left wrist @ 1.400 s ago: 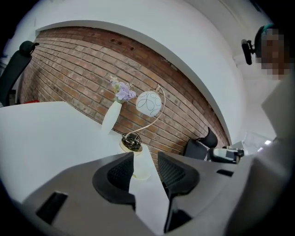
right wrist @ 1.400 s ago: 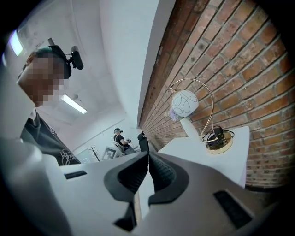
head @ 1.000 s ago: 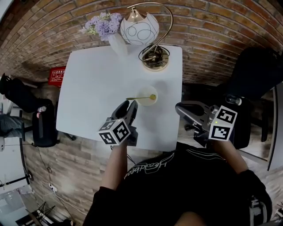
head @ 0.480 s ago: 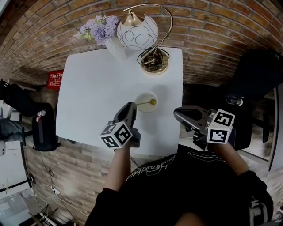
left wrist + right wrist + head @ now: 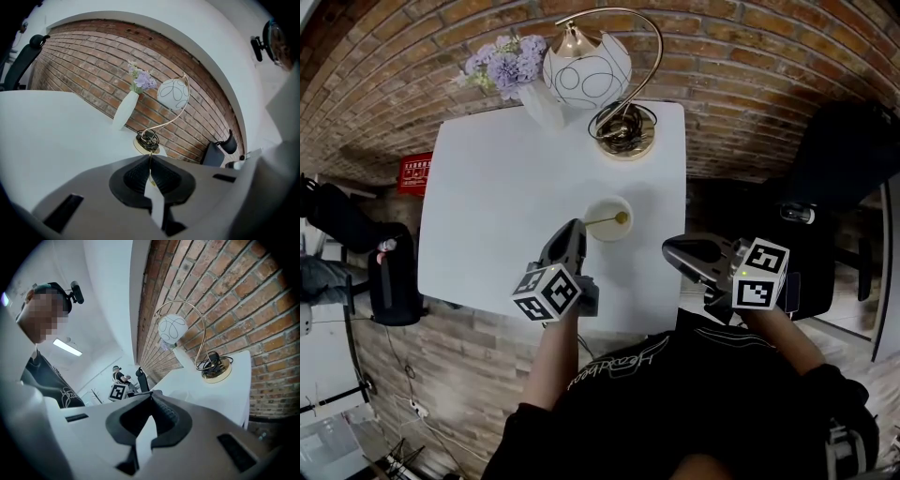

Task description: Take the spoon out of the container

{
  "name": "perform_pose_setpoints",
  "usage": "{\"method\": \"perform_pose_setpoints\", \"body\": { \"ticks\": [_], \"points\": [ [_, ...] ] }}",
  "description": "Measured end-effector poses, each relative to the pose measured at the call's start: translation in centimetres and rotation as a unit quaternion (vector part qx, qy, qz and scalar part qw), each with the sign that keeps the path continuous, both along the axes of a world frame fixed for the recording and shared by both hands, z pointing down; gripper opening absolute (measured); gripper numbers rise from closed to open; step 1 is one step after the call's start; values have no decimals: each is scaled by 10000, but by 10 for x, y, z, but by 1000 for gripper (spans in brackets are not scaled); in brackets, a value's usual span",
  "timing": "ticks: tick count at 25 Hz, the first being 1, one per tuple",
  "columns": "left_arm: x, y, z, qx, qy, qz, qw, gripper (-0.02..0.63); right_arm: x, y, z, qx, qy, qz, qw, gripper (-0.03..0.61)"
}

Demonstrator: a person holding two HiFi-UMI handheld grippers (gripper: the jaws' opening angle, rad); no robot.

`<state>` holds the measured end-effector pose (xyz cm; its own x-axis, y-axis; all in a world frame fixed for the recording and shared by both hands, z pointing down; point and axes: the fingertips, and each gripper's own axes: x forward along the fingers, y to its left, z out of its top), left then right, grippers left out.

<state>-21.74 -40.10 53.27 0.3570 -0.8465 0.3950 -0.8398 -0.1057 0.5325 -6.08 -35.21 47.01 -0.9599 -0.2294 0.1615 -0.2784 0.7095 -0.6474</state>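
The spoon [image 5: 606,220] is seen with its bowl end resting in the small white container [image 5: 598,234] on the table [image 5: 506,178], and its thin handle is pinched between the fully closed jaws of the left gripper [image 5: 575,228]. The right gripper [image 5: 669,249] is held off the table's right edge, jaws together on nothing. With so slender a handle gripped near its end, the spoon could slip or swivel when lifted, and the unsteadied container might be dragged or tipped
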Motion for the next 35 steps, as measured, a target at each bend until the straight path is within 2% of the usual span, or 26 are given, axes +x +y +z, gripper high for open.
{"method": "perform_pose_setpoints", "body": {
  "ticks": [9,19,26,35],
  "points": [
    [-3,6,-27,304,-36,22,9995,8,14,9,-2,50,48,213,9997,-3],
    [-9,42,-97,905,100,-128,9958,8,15,47,-26,235,-129,201,9994,-3],
    [9,94,-152,1276,5,178,9917,8,18,71,-63,689,-287,273,9968,-3],
    [43,174,-183,1324,-25,672,9889,8,18,125,-105,1132,-484,287,9920,-3]
  ]
}}
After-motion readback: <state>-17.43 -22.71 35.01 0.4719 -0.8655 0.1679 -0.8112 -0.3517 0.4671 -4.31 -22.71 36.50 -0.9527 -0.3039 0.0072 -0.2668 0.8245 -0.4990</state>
